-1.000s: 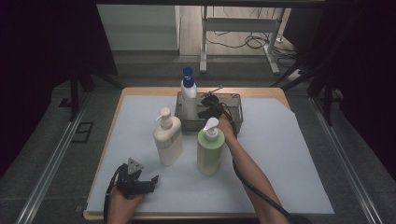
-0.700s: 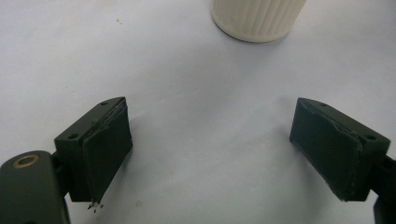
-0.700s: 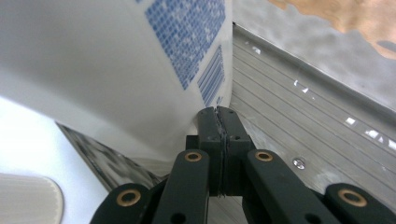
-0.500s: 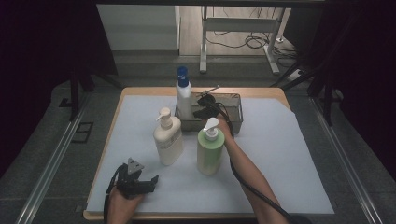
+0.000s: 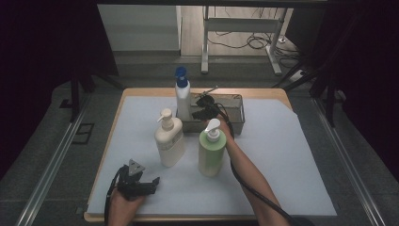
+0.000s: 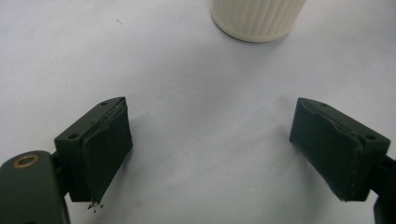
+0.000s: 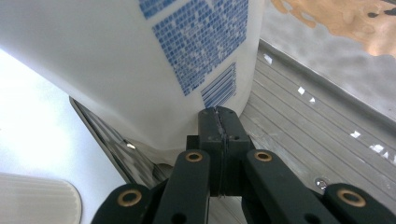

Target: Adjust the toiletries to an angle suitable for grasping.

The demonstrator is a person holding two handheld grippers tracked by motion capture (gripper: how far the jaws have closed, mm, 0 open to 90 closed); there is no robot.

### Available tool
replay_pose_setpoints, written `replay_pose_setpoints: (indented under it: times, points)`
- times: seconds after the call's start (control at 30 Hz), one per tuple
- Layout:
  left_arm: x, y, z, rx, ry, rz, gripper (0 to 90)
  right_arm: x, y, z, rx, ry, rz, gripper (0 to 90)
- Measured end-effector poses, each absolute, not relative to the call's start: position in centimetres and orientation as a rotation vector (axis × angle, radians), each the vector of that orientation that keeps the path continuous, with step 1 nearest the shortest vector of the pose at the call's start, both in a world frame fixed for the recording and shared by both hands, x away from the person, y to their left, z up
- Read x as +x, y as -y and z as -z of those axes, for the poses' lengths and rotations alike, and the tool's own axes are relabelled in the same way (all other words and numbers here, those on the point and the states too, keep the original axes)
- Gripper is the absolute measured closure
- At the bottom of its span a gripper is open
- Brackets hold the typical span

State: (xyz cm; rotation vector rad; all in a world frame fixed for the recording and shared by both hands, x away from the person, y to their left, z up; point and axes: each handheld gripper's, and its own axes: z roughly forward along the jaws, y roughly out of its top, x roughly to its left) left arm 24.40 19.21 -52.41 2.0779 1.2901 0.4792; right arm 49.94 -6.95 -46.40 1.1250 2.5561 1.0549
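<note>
Fingers of the right gripper [image 7: 219, 116] were pressed flat together with nothing between them, their tips against the lower wall of the white bottle [image 7: 140, 60]. Fingers of the left gripper [image 6: 212, 154] were spread wide and idle above bare white sheet, at the near left of the tabletop [image 5: 141, 101].

Largest first:

1. Tabletop: wooden, covered by a white sheet.
2. Tray [image 5: 237, 115]: a grey metal tray at the far middle, with a ribbed floor in the right gripper view.
3. White bottle [image 5: 182, 96]: upright with a blue pump top, standing in the tray's left end; whether its base had settled fully on the floor could not be told. Blue print and a barcode showed on its wall.
4. Green bottle [image 5: 210, 153]: upright, white pump, in front of the tray beside the right forearm.
5. Cream bottle [image 5: 169, 141]: upright, left of the green one; its ribbed base [image 6: 257, 18] lay beyond the left gripper.

Handling judgement: the white bottle appeared to be smooth, glossy plastic, likely slippery and somewhat yielding under a squeeze. If full, it would be fairly heavy and top-tall, so prone to tipping. Best hold would be across the body at mid-height, or at the neck under the pump, not on the pump head.
</note>
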Motion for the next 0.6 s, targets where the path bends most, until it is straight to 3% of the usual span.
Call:
replay_pose_setpoints:
  times: [0.3, 0.6]
  points:
    - [24.39, -19.19, 52.42, 2.075, -1.293, -0.477, 12.3, 49.86, 6.97, 46.47, 1.121, -2.543, -1.055, 89.4]
    - [24.39, -19.19, 52.43, 2.074, -1.293, -0.477, 12.3, 49.61, 7.91, 46.40, 1.115, -2.525, -1.041, 76.6]
